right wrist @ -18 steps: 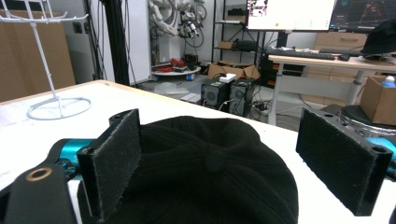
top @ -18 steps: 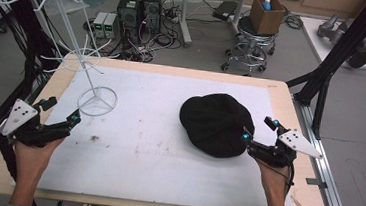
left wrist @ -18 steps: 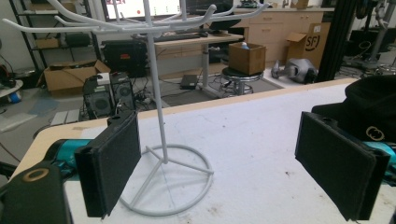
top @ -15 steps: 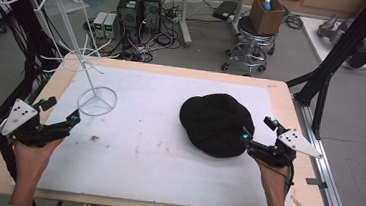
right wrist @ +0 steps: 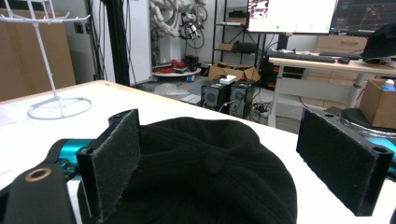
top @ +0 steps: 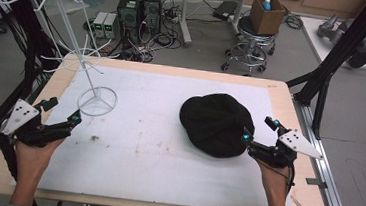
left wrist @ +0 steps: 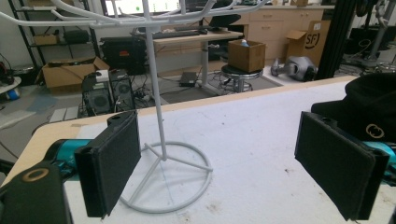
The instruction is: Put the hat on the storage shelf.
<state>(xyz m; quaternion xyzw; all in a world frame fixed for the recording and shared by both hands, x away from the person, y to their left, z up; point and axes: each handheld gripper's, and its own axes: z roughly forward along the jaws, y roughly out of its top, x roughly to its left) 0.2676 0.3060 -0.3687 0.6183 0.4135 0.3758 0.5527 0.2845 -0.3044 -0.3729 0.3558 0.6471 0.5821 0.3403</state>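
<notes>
A black cap (top: 216, 124) lies flat on the white mat (top: 157, 146), right of centre in the high view, with nothing gripping it. In the right gripper view the cap (right wrist: 210, 177) takes up the lower middle of the frame, its crown button facing the camera, and it sits between the two black jaws without either pad clearly touching it.

The right gripper (top: 259, 136) rests at the cap's lower right edge in the high view, its jaws spread wide, one tip just beside the brim and the other farther right. The hand that holds it comes in from the bottom right.

The left gripper (top: 60, 113) sits at the left edge of the mat, well apart from the cap, and its jaws are also spread wide and hold nothing. In the left gripper view the cap (left wrist: 369, 109) shows at the far right behind the right-hand jaw.

A white wire stand (top: 89, 72) rises in the upper left of the high view, its ring base on the mat just beside the left gripper's tips. In the left gripper view its pole and ring base (left wrist: 161, 154) stand between the jaws, farther off.

The wooden table (top: 291, 105) carries the mat.
</notes>
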